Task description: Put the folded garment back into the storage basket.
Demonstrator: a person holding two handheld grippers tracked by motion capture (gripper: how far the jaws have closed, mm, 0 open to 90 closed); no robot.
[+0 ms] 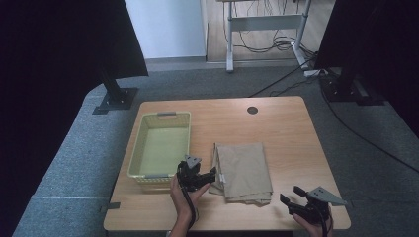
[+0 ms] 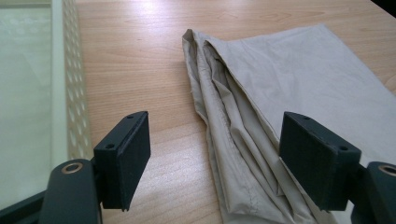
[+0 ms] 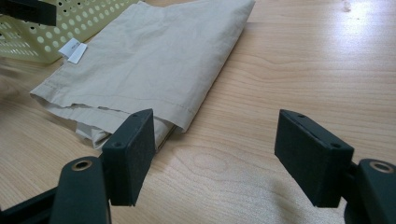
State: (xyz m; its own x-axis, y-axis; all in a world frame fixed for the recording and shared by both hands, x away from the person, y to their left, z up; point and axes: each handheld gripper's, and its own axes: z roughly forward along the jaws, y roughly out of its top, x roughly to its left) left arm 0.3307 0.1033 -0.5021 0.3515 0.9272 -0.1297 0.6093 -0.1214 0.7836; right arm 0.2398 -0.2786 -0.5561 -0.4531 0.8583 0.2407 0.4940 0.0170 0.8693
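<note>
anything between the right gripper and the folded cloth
Nothing: in the right gripper view, bare wooden table runs from the open right gripper to the near corner of the folded cloth.

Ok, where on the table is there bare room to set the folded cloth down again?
The widest bare patch is the table right of the folded cloth, out to the right edge. The far strip behind the cloth and the yellow basket is also free, apart from a small round hole. It is tight between basket and cloth, where the left gripper sits.
</note>
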